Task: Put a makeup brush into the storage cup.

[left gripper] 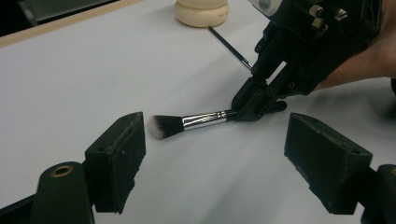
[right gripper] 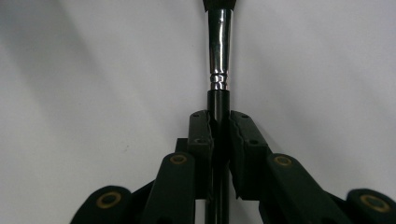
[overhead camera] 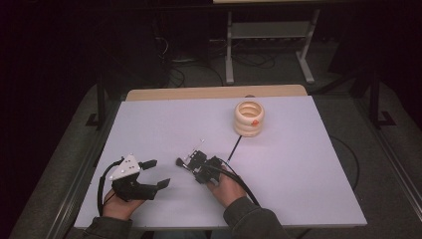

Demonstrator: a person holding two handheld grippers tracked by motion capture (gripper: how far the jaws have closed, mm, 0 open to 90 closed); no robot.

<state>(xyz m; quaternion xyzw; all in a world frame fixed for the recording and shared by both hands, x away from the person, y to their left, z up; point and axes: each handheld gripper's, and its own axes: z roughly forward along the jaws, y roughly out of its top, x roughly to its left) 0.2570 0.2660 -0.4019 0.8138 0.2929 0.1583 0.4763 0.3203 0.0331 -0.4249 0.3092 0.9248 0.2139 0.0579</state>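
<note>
Right gripper (overhead camera: 191, 164) clamped on black handle of makeup brush (left gripper: 187, 123), just behind the chrome ferrule; grip set low, likely for a level lift off the white worktop (overhead camera: 298, 164). Brush lying flat on worktop, bristles dark at base, pale at tips. Left gripper (overhead camera: 155, 173) resting nearby, jaws apart, holding nothing. Ribbed cream holder (overhead camera: 249, 118) upright beyond.
</note>
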